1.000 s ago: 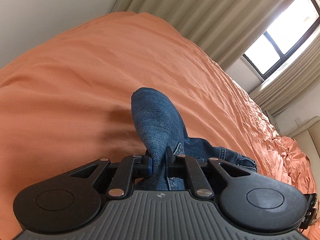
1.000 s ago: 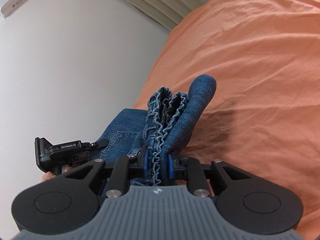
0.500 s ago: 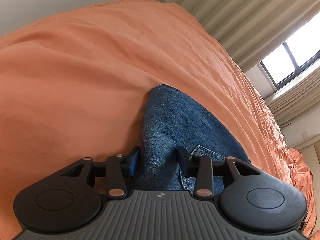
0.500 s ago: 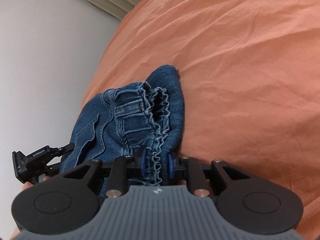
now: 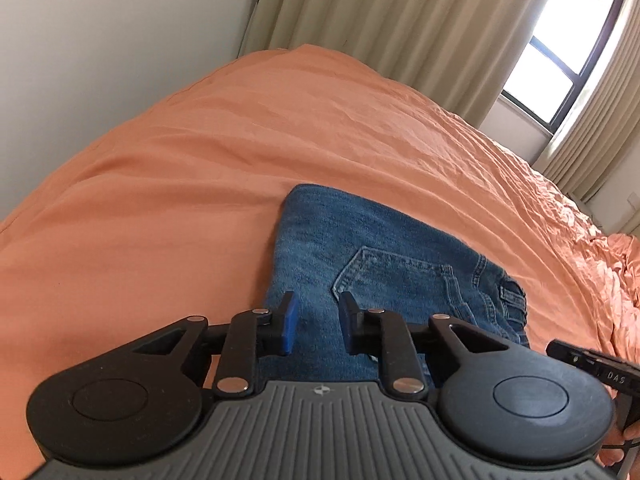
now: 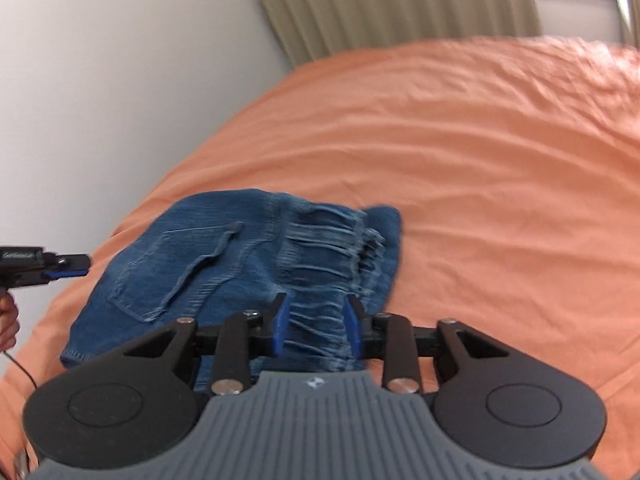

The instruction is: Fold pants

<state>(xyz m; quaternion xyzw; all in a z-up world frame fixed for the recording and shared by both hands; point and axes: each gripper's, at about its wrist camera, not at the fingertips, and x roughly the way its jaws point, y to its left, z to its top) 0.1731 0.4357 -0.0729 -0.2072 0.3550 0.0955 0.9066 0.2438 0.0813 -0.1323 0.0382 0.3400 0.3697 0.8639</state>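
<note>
Blue denim pants point(image 5: 384, 264) lie folded in a compact stack on the orange bedspread point(image 5: 200, 184), back pocket up. In the right wrist view the pants point(image 6: 240, 264) show the gathered elastic waistband on the right side. My left gripper point(image 5: 318, 326) is open and empty, just above the near edge of the stack. My right gripper point(image 6: 316, 328) is open and empty, above the waistband. The left gripper also shows at the left edge of the right wrist view point(image 6: 60, 266), and the right gripper's tip shows at the right edge of the left wrist view point(image 5: 592, 364).
A white wall point(image 5: 100, 48) runs along the bed's left side. Beige curtains point(image 5: 400, 28) and a window point(image 5: 560, 60) stand behind the bed. Crumpled orange bedding point(image 5: 616, 264) lies at the far right.
Both grippers lowered the pants onto the bed and opened, letting go of the denim. The pants now lie flat. Both grippers have drawn back slightly.
</note>
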